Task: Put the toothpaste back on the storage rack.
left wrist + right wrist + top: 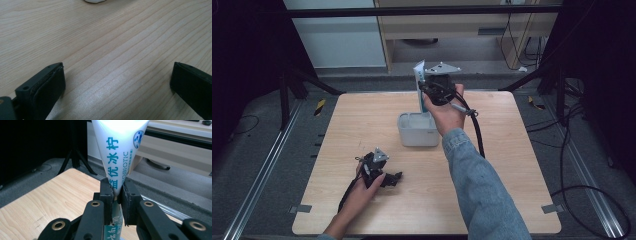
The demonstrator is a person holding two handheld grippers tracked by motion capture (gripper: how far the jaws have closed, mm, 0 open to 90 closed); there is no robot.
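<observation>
White plastic marks the landmark: a small tub (418, 131) standing at the middle of the wooden table (362, 120). Nearest the person, on the near left side of the tub and well apart from it, the left gripper (388, 178) rests low on the bare wood; its own view shows the jaws spread wide with nothing between them.

Above the tub's far right corner, the right gripper (428, 90) holds a white tube (117, 152) printed with blue lettering. In the right gripper view the jaws are pressed together on the tube's narrow stretch, and the flat crimped end fans out wide beyond them. In the high view the tube stands nearly upright, its lower end reaching down toward the tub; whether that end touches the tub's floor cannot be told.

The step looks like moving the tube at the tub, either setting it in or lifting it out. To do it well, keep the tube upright and travel straight along its length, so the lower end does not catch the tub's rim and tip the light container. The grip should stay firm, since a soft tube can slide between the pads.
</observation>
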